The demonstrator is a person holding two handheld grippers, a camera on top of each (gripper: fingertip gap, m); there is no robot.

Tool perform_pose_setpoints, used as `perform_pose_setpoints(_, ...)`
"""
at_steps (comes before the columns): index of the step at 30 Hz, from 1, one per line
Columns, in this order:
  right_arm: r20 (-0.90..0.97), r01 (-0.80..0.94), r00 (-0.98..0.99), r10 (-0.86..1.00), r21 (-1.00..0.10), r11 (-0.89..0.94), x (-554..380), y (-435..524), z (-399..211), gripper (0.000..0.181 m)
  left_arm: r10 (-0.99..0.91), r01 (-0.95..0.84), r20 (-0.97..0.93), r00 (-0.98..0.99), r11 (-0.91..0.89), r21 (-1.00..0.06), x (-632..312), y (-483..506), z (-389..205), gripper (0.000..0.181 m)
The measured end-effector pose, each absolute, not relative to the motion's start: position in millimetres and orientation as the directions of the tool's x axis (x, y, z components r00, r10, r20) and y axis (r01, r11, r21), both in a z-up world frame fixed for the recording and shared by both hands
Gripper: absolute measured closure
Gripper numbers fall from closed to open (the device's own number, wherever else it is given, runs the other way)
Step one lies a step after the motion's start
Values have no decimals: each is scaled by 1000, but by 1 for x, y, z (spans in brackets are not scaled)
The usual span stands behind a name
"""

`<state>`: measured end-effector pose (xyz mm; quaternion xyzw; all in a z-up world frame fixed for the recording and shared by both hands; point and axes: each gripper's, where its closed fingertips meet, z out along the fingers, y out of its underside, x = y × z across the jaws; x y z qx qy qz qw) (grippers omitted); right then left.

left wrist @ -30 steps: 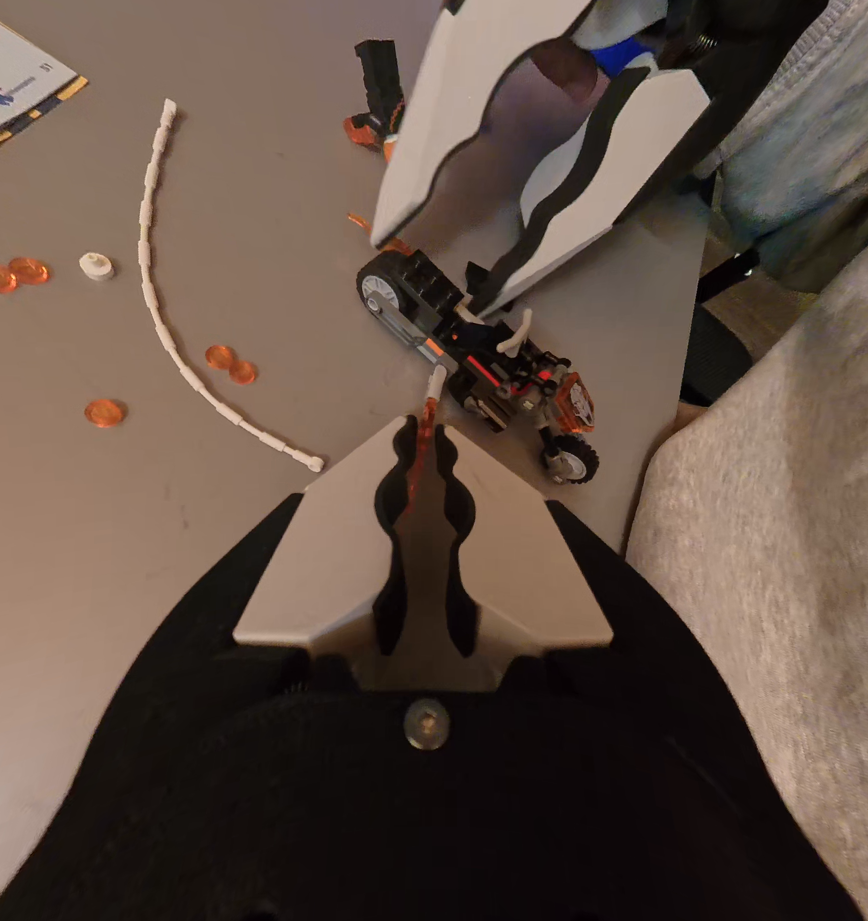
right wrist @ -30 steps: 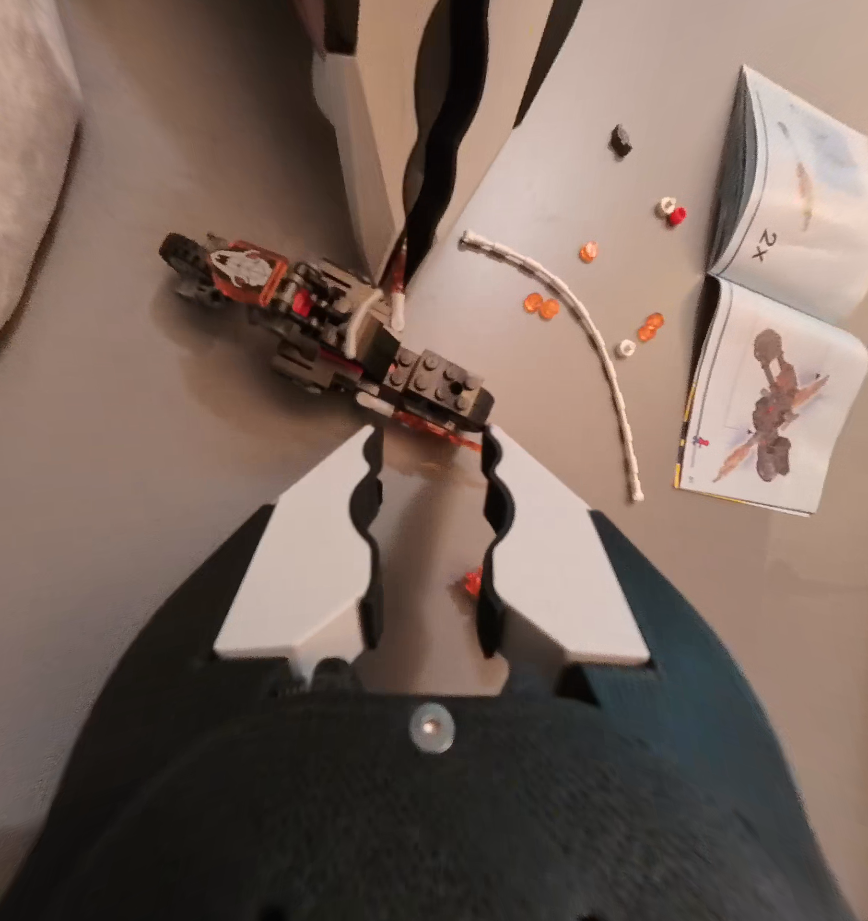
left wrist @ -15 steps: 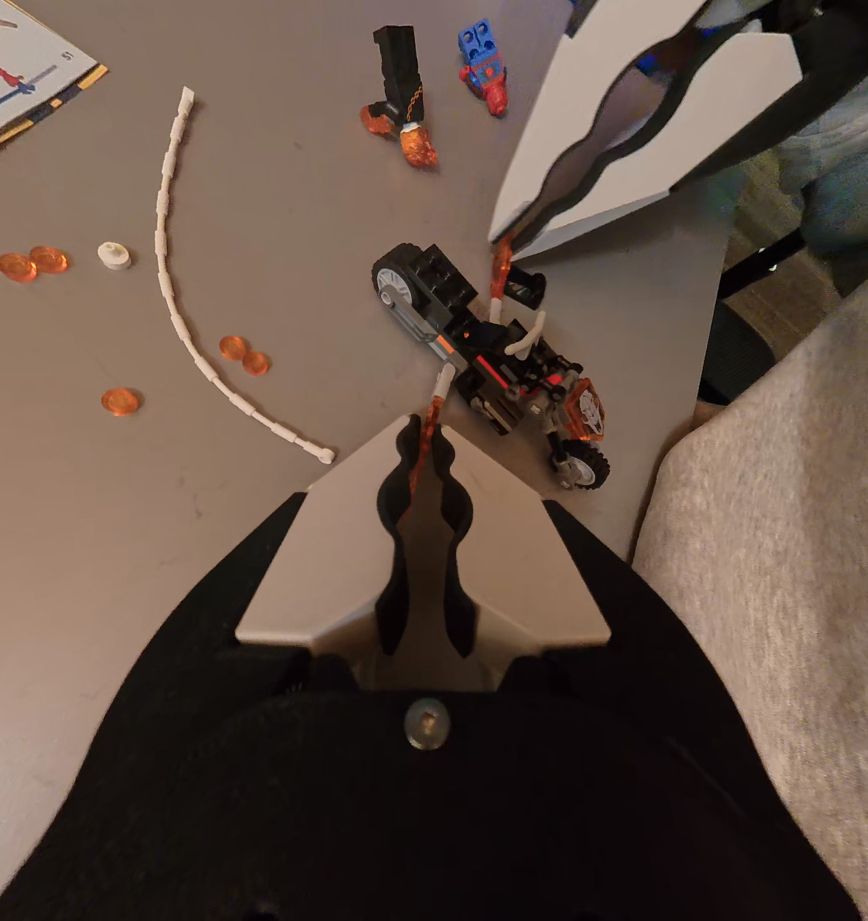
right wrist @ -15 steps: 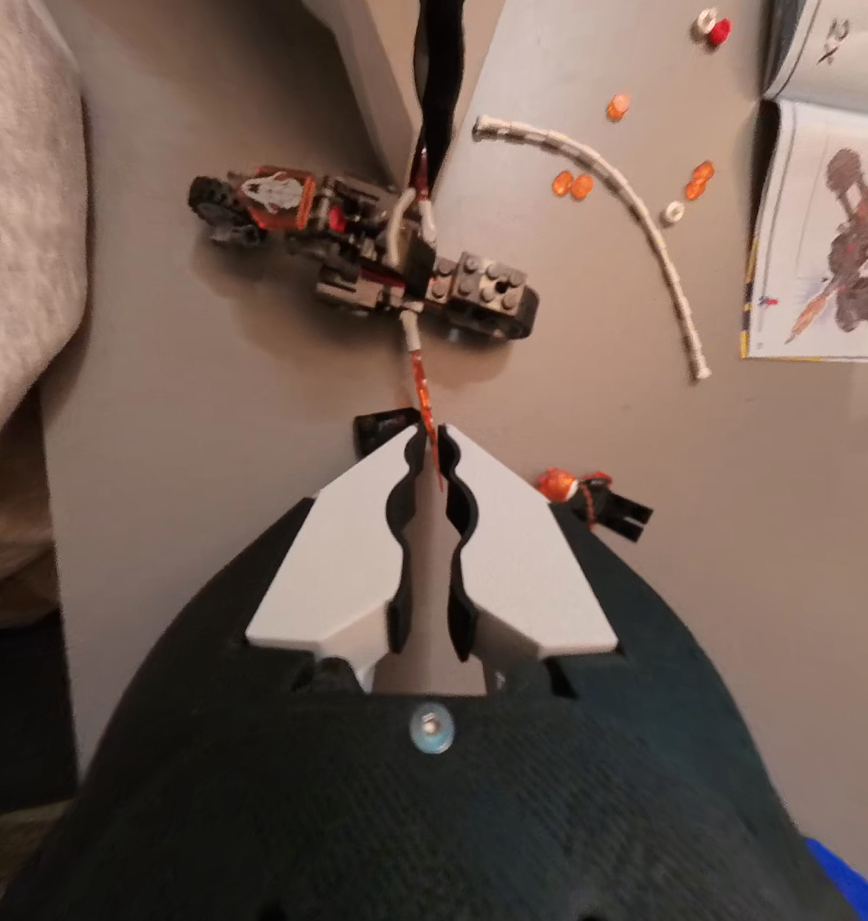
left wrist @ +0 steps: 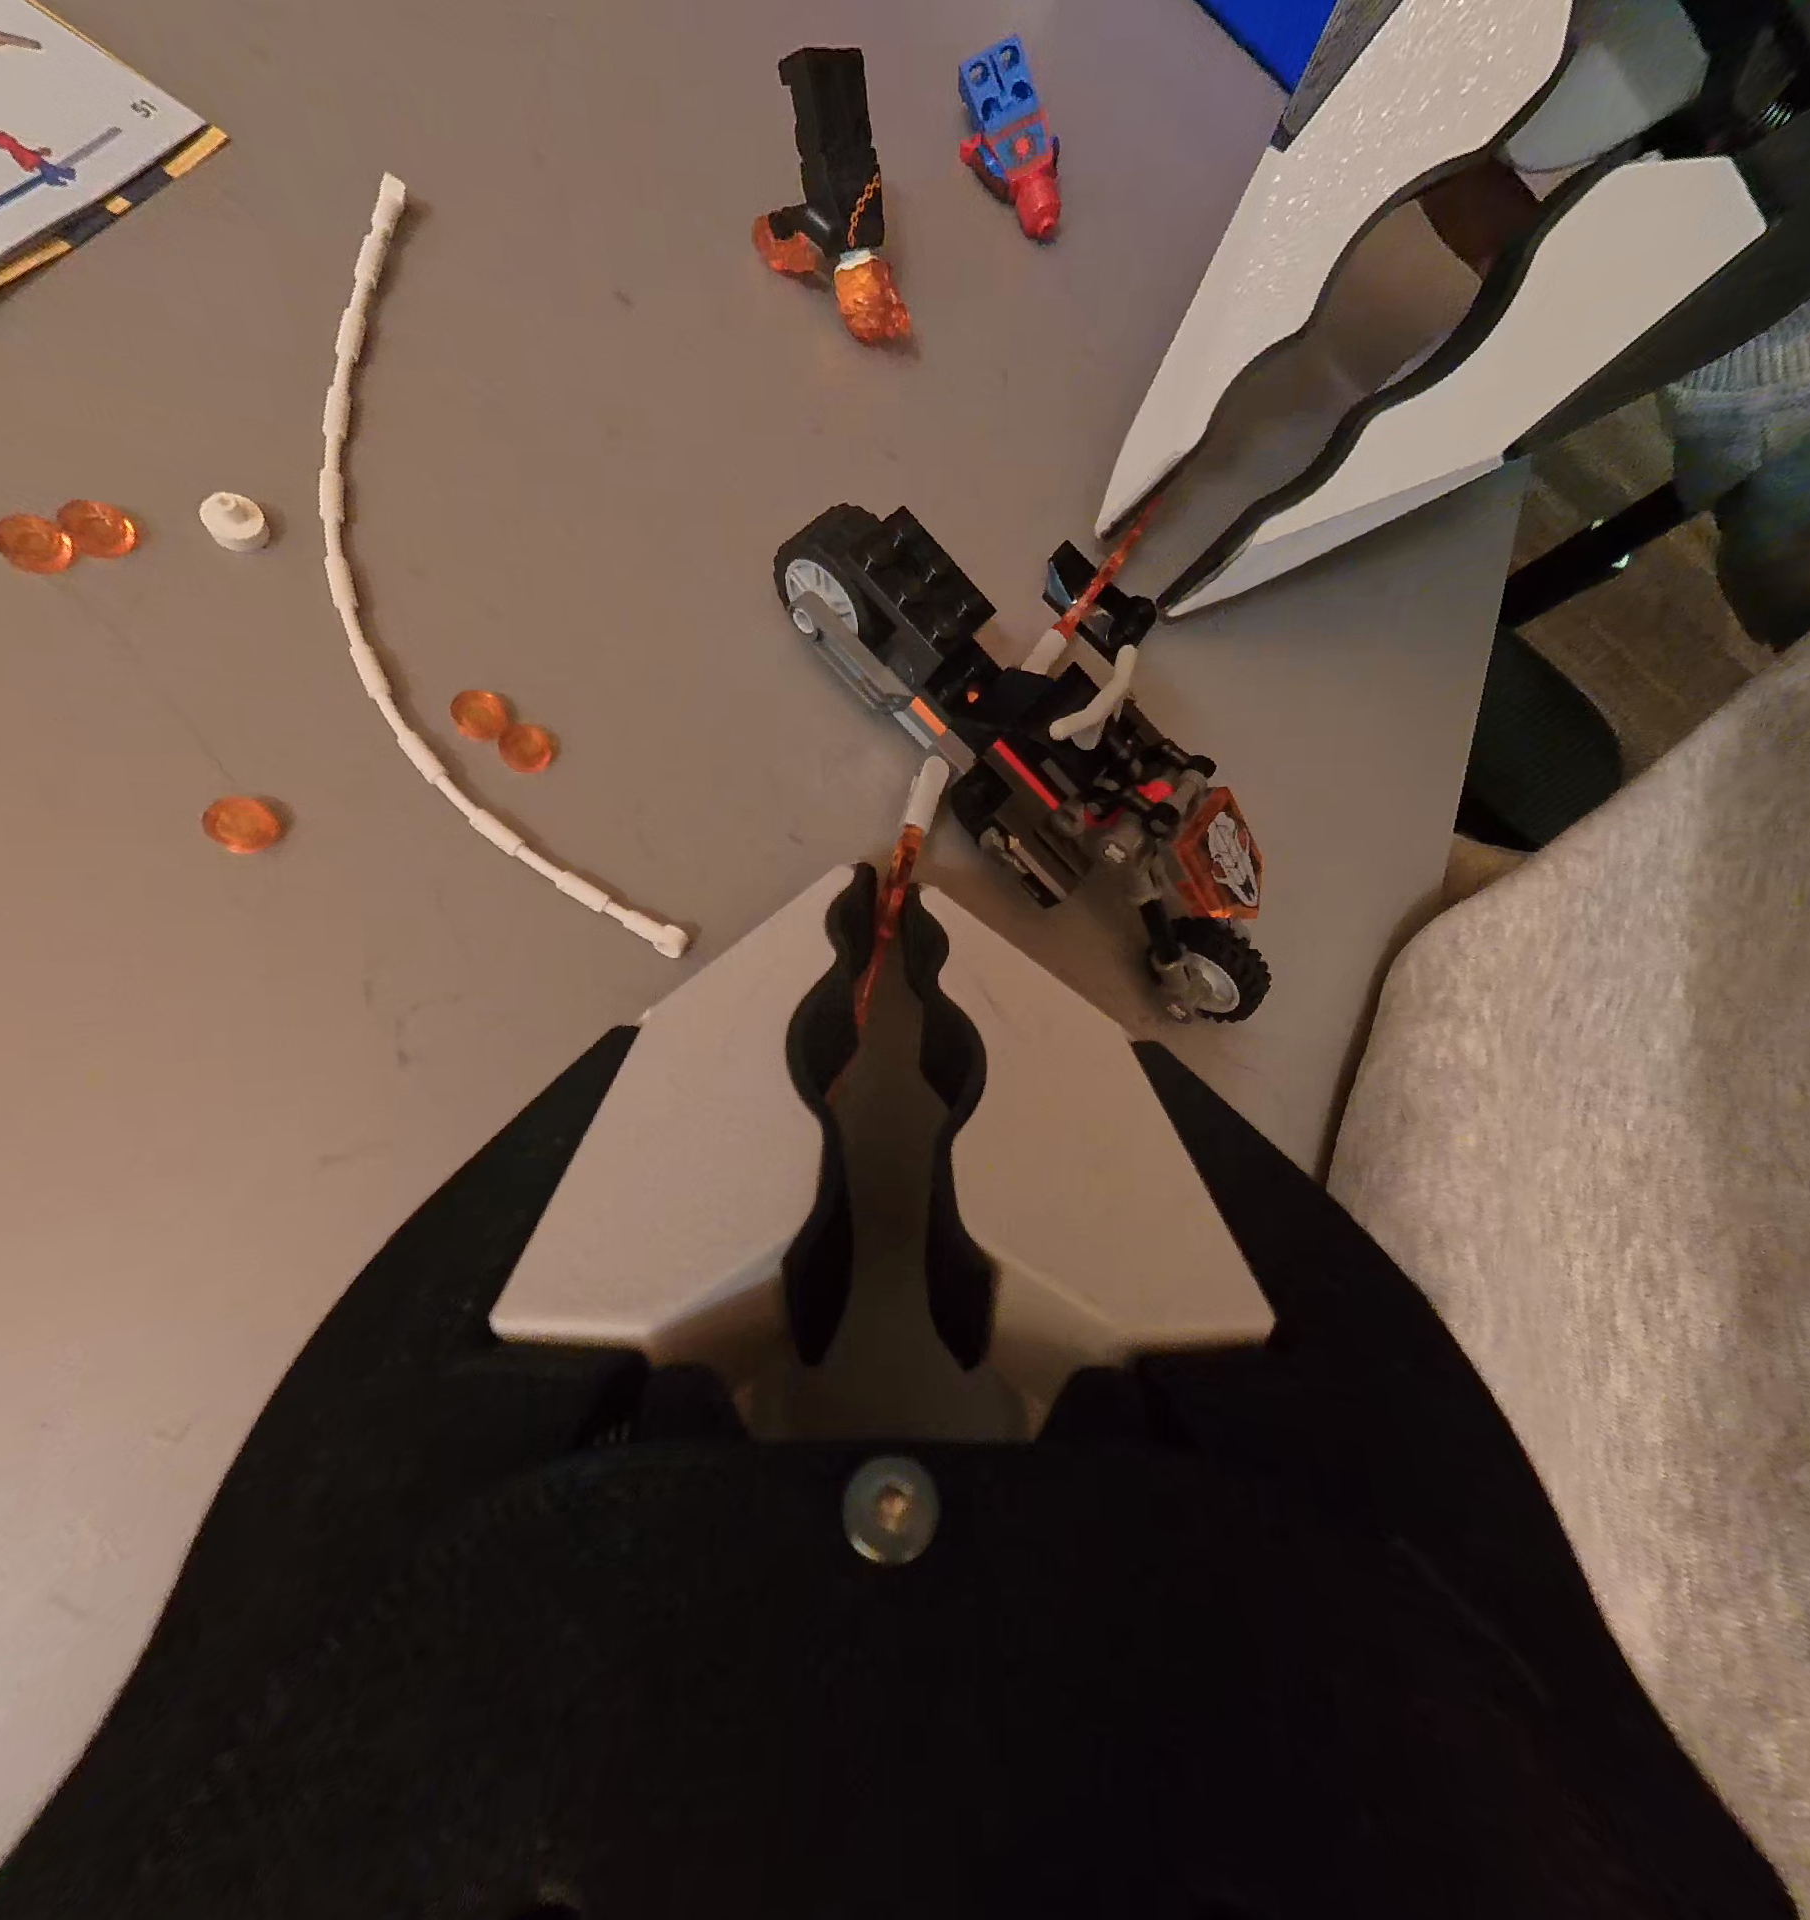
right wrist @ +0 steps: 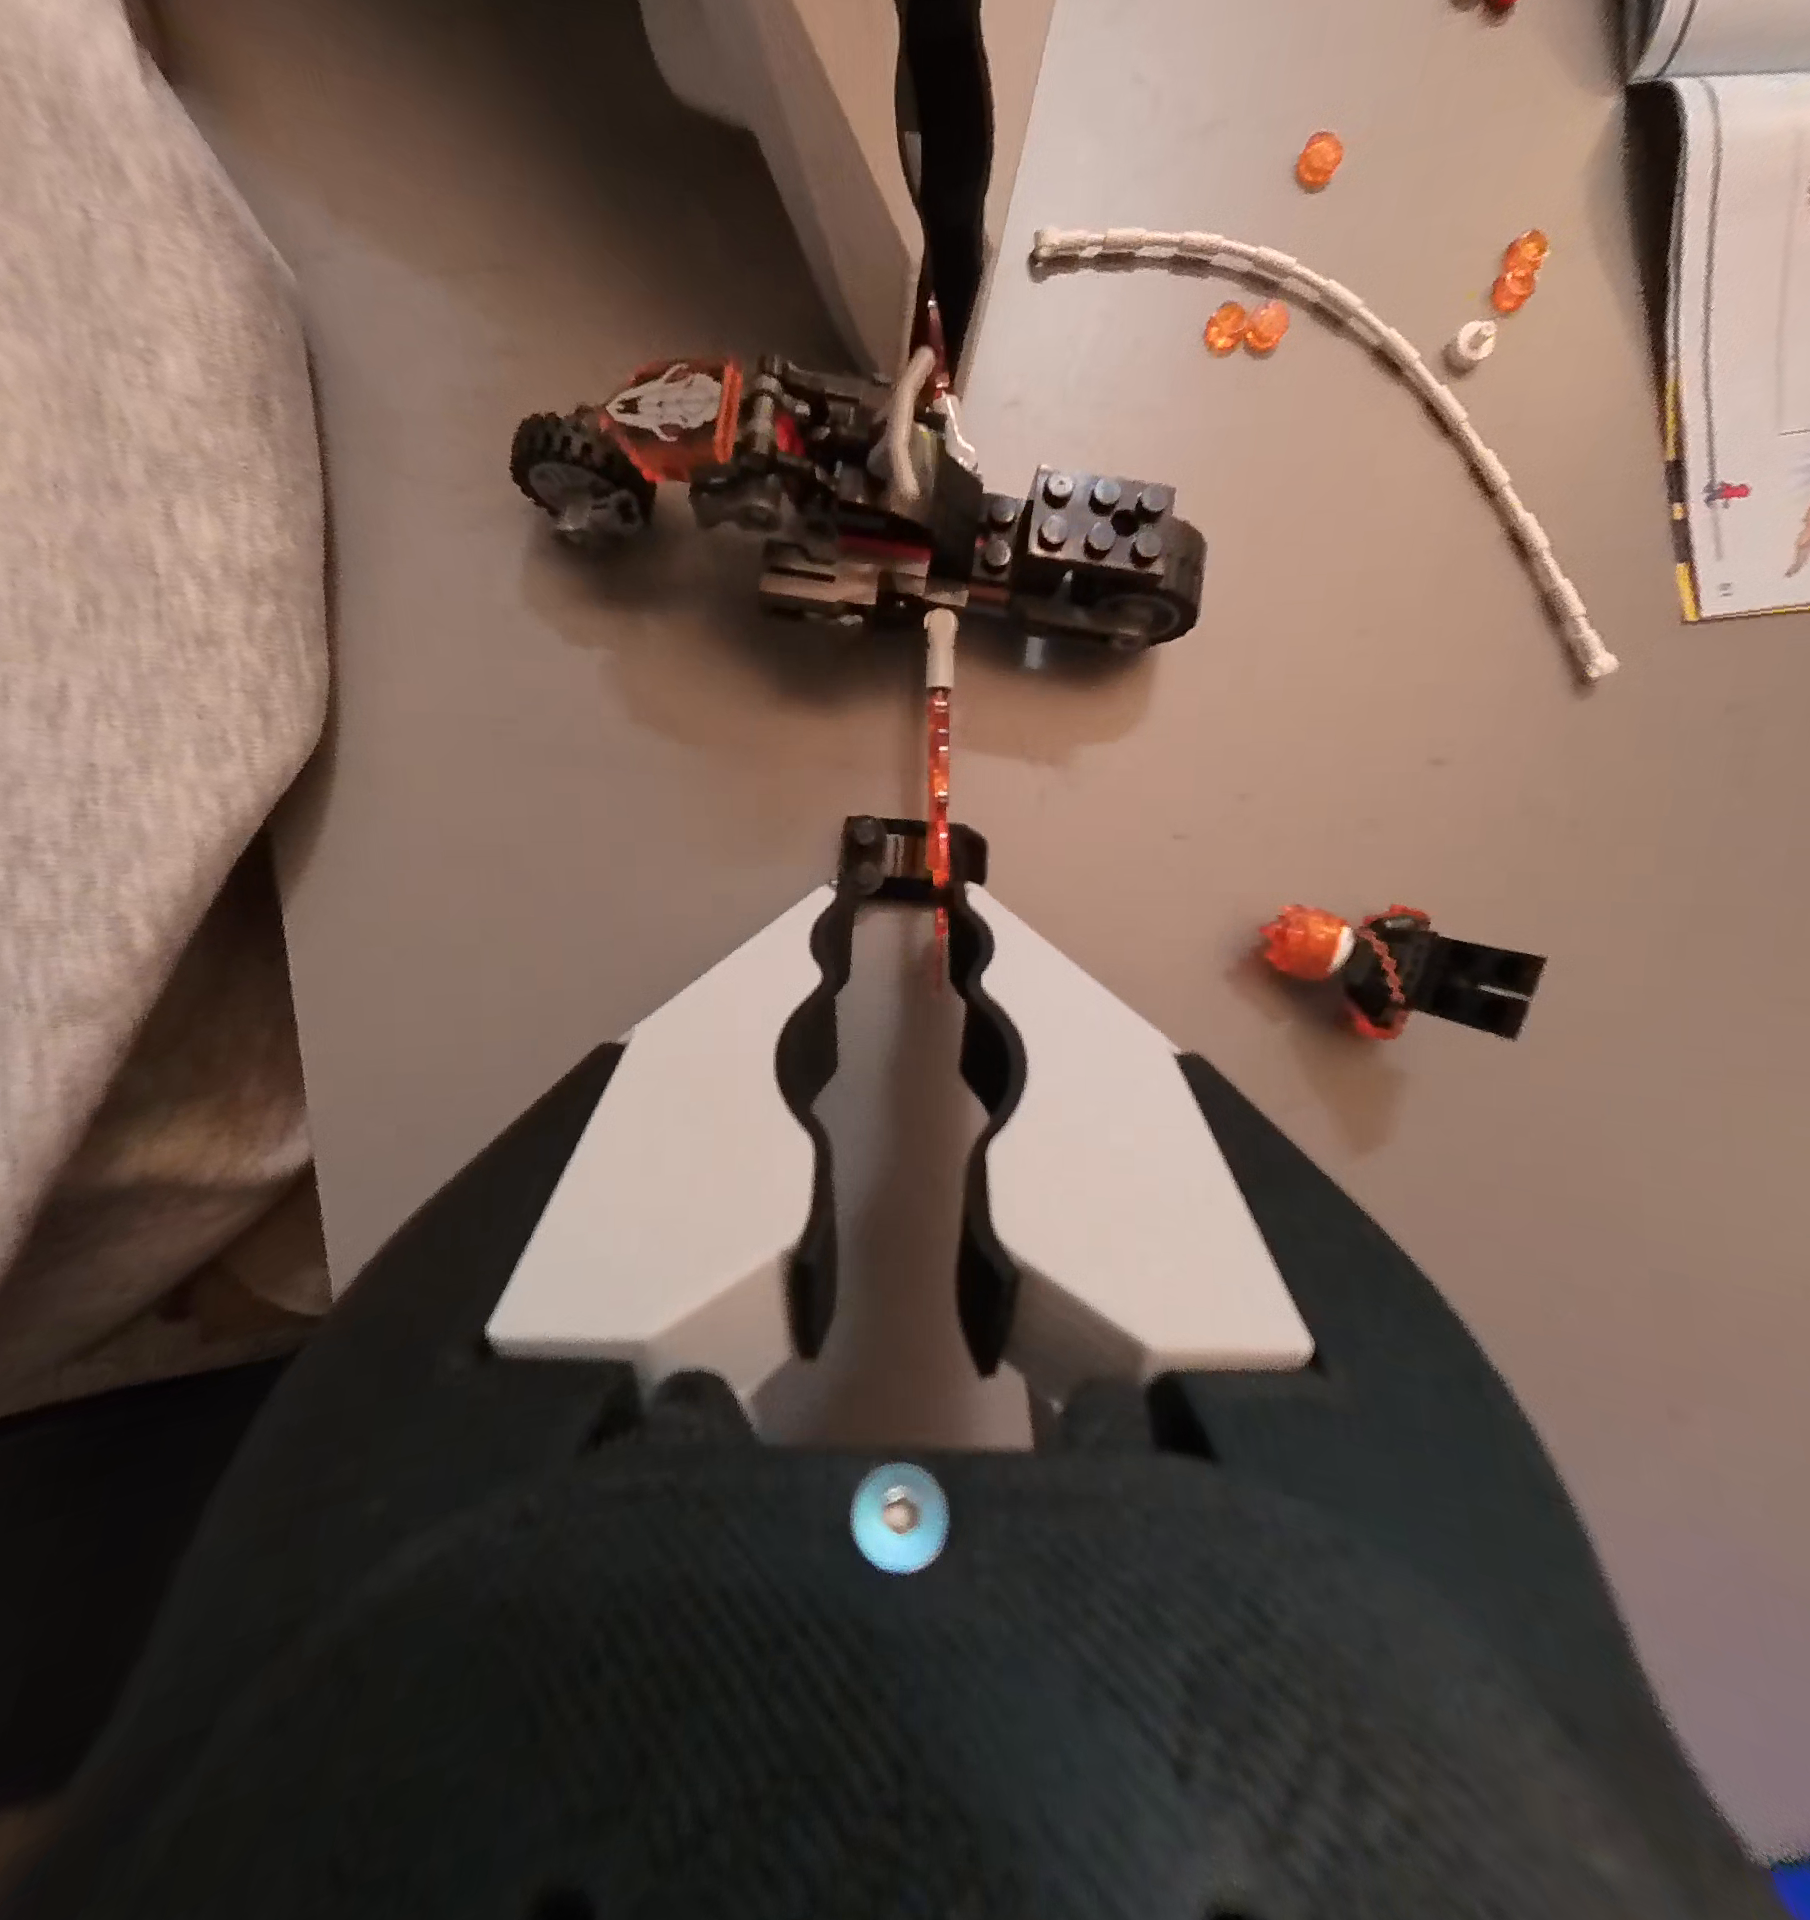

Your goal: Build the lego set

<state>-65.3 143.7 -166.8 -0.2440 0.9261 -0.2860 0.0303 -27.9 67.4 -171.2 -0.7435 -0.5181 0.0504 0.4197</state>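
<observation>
**A:** What does the left wrist view give you, left to right?

**B:** At upper left I see the corner of the instruction booklet, cut off by the frame. Then orange round studs, a small white round piece and a curved white bone chain. Right of centre is the lego motorcycle: black body, grey-hubbed wheels, an orange plate with a white skull, white bars. It lies near the table's right edge.

**A:** And my grippers?

**B:** The left gripper has its fingers pinched on the near flame piece plugged into the bike's side. The right gripper, at upper right, has its fingers parted a little around the far flame piece; I can't tell whether they press it. A small black part lies at its tips.

**A:** The surface?

**B:** A plain grey table. At the top lie a black flame-headed minifigure and a blue-and-red figure.

**A:** Anything unclear?

**B:** Grey fabric fills the right side; I can't say what it belongs to.
</observation>
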Motion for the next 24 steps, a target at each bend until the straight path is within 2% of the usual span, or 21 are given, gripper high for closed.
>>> perform_pose_setpoints(16, 113, -409, -894, -433, -600, 688, -67, 136, -163, 168, 794, 743, 408, 450, -79, -665, -16, 71, -170, 179)
perform_pose_setpoints(24, 122, -406, -898, -422, -602, 688, -68, 136, -163, 168, 755, 724, 392, 525, -154, -672, -5, 78, -169, 177)
